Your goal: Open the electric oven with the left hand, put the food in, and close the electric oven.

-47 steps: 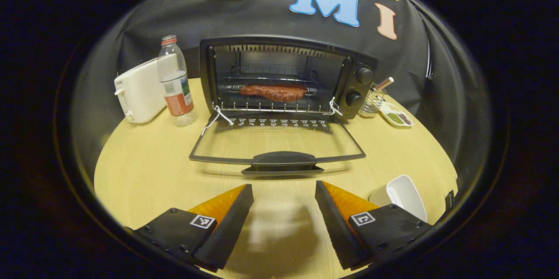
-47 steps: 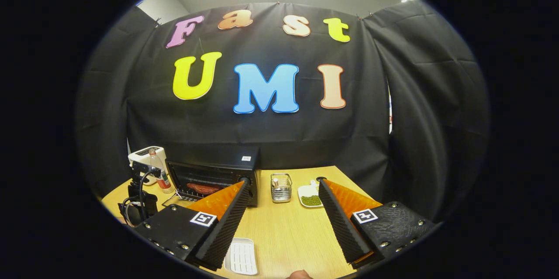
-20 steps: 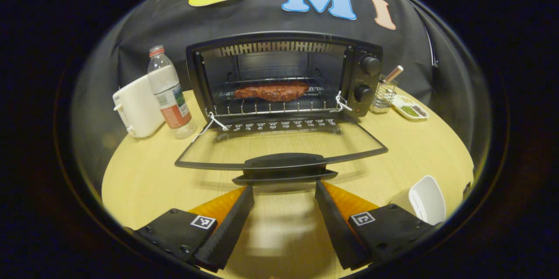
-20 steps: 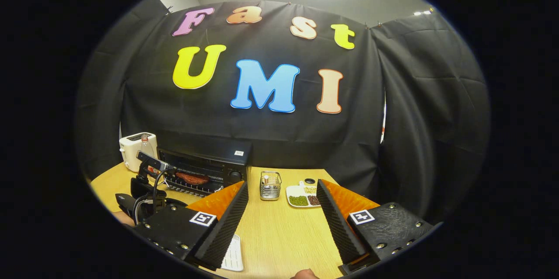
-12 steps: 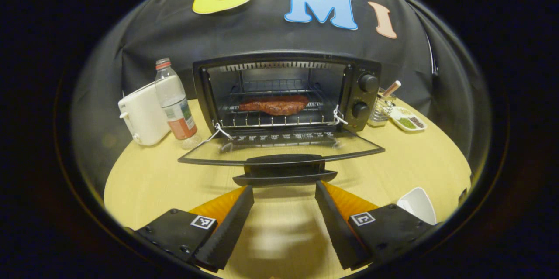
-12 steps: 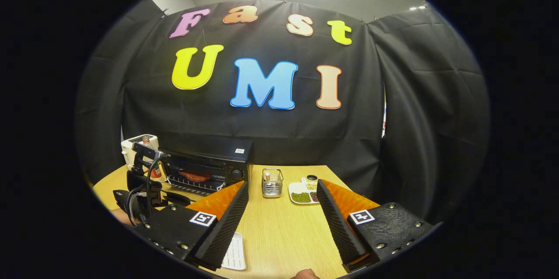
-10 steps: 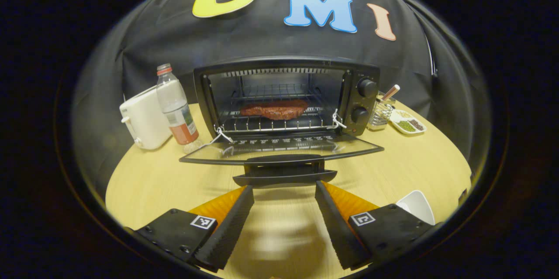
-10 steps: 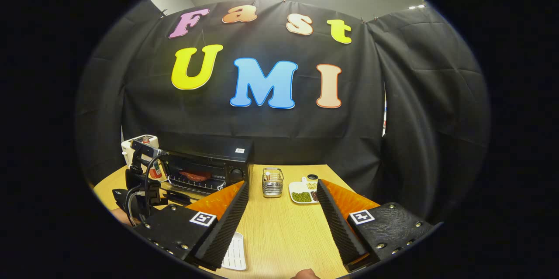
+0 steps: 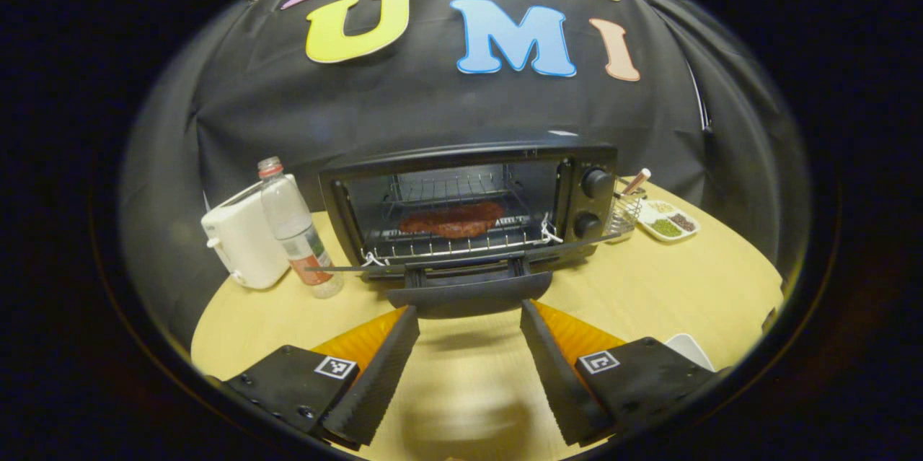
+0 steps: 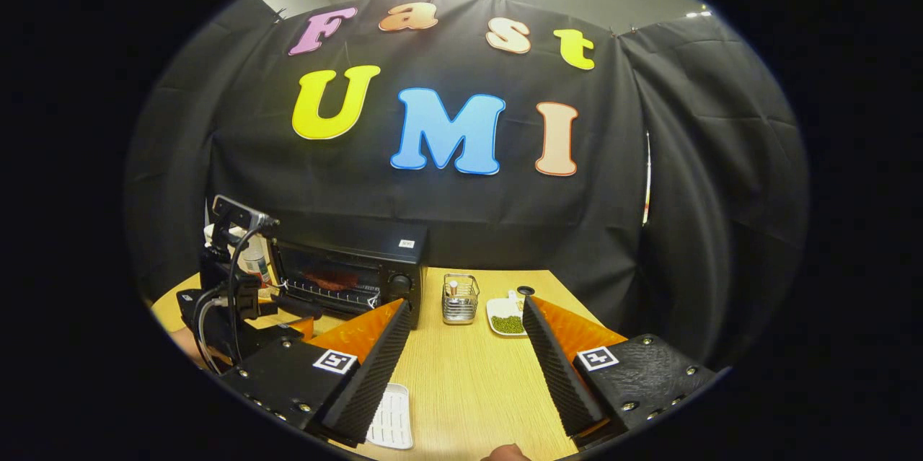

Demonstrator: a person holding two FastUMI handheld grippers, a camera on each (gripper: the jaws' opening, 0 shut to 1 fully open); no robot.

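Note:
The black electric oven (image 9: 588, 190) stands at the back of the round wooden table (image 9: 670, 281). A reddish-brown piece of meat (image 9: 453, 219) lies on its wire rack. The glass door (image 9: 461, 268) is tipped up roughly level, and its black handle (image 9: 469, 295) sits just above and between my left gripper's fingertips. My left gripper (image 9: 469, 313) is open under the handle. In the right gripper view the oven (image 10: 375, 262) is at the left with the left gripper (image 10: 231, 295) in front of it. My right gripper (image 10: 467, 306) is open and holds nothing, above the table.
A white toaster (image 9: 241, 237) and a plastic bottle (image 9: 292, 226) stand left of the oven. A wire holder (image 9: 624, 208) and a small dish of beans (image 9: 667, 223) are to its right. A white tray (image 9: 689, 349) lies near the front right; the same tray (image 10: 393, 414) lies below my right gripper.
The oven door has swung up from lying flat on the table to about level, with my left gripper rising under its handle. The right gripper stayed almost still.

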